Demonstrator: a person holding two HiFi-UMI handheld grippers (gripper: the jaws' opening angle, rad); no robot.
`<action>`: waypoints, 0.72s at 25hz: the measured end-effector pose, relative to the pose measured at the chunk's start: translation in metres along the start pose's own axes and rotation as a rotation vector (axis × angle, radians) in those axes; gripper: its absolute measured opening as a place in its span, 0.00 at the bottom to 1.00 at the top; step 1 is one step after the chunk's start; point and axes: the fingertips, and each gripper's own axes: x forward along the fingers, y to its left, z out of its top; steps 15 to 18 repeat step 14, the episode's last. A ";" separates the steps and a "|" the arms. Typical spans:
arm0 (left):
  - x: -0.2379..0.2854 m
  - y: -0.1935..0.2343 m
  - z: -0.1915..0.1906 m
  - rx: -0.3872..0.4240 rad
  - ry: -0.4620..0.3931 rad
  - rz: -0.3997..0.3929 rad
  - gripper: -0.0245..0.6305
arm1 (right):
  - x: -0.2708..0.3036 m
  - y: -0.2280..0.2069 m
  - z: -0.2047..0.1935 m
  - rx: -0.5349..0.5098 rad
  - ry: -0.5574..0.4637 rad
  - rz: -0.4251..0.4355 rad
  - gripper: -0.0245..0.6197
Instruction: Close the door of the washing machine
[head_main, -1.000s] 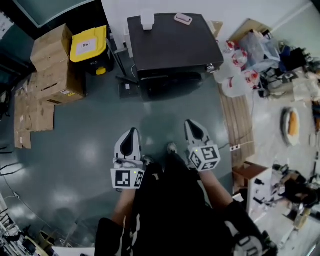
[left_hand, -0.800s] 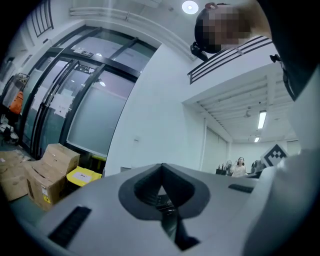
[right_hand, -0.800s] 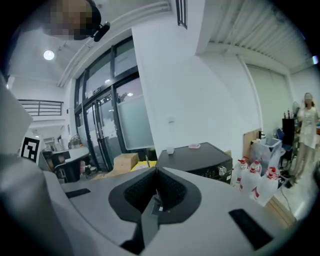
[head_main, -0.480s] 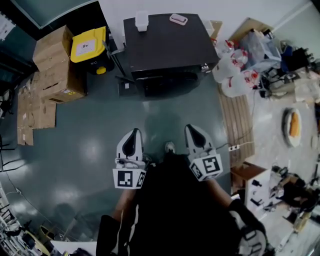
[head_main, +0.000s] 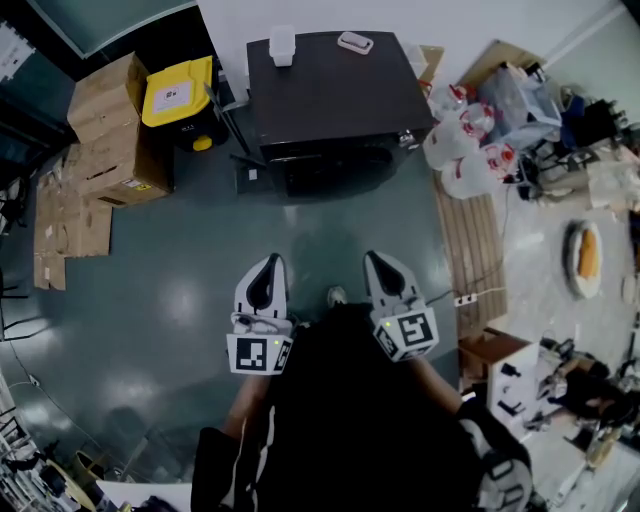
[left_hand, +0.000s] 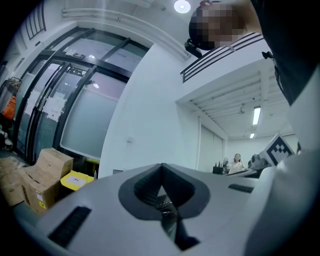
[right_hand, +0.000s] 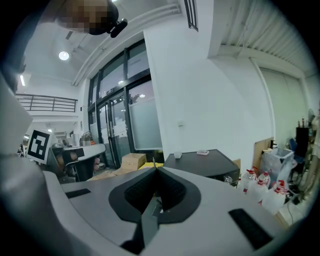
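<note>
Washing machine (head_main: 340, 95) stands against the wall. Its door (head_main: 335, 172) faces the person and appears flush, though the steep angle leaves doubt. Left gripper (head_main: 267, 265) and right gripper (head_main: 377, 260) are well short of it, jaws together and empty, so neither is engaged with it.

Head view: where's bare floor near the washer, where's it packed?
Bare: grey floor from the washing machine down to the left gripper and right gripper, leftward to the cardboard boxes. Machine top mostly free, two small items at its back edge. Packed: right side, jugs and clutter past the wooden boards.
</note>
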 end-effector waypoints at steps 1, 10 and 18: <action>0.000 -0.001 0.000 0.003 -0.003 -0.002 0.04 | -0.001 0.000 0.000 -0.008 -0.003 0.002 0.05; -0.006 -0.006 -0.002 -0.002 0.002 -0.010 0.04 | -0.011 0.002 -0.005 -0.007 0.003 -0.009 0.05; -0.009 -0.005 -0.002 0.001 0.006 -0.012 0.04 | -0.012 0.006 -0.005 -0.025 -0.014 0.001 0.05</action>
